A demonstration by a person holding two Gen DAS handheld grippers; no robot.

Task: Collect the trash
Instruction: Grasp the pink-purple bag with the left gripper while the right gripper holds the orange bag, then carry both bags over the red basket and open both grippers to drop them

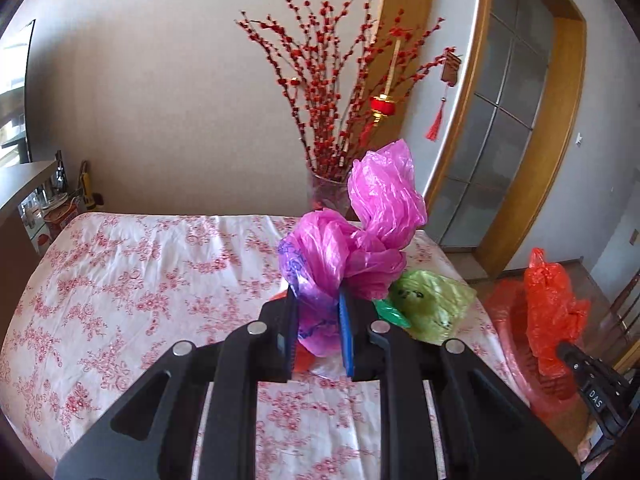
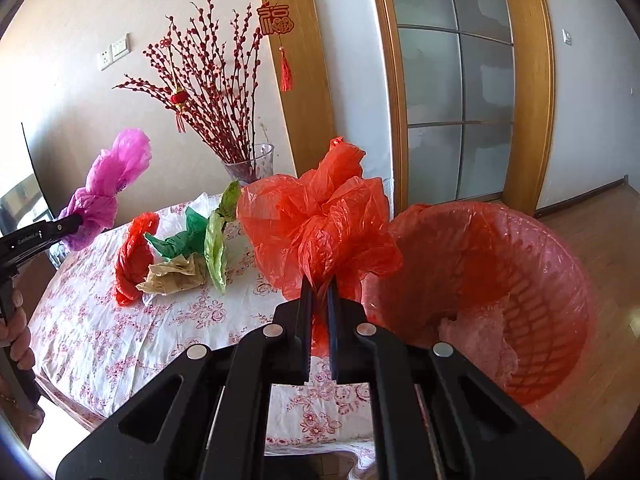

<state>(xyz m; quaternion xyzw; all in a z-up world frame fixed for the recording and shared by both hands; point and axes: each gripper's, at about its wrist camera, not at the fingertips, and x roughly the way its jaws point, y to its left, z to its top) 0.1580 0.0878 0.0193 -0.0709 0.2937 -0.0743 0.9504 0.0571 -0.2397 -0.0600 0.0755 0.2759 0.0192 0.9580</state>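
Two grippers each pinch a light, soft, crumpled plastic bag at its bunched neck: left gripper clamps a pink bag, right gripper a red bag beside the bin.

Six crumpled bags, one bin

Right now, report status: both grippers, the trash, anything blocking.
Left gripper shut on pink bag. Right gripper shut on red bag, beside lined bin. More bags on table. Nothing blocking.
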